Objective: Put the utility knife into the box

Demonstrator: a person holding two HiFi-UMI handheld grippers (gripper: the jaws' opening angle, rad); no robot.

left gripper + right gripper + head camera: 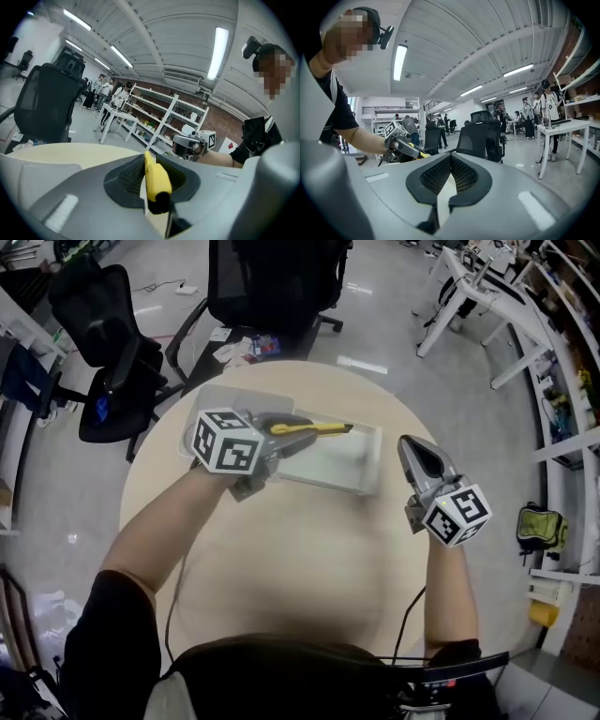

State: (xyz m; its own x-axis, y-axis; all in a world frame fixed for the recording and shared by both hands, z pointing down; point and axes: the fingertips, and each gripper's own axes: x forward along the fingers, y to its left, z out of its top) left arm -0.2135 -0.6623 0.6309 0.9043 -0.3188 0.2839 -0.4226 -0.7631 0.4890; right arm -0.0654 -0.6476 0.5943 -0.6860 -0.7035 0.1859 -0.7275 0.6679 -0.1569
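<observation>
The left claw [277, 427] is clamped on the yellow knife [314, 428]. Its own view shows the two jaws pinching the handle [156, 178] near the dark butt end, with the rest of the body running straight out ahead along the jaws' line. From the claw, the knife's long axis points away toward the person's right and looks roughly level. The clear box [364, 476] lies just below and slightly nearer the person than the knife, so the blade end hangs over the box's far side. How high it hangs above the bottom I cannot tell. The coming move looks like a short drop and release, perhaps drawn a little toward the person to centre it. The right claw [412, 451] hovers off the box's right end, jaws pressed together on nothing [449, 174], apart from knife and box, over the round table [300, 563].
</observation>
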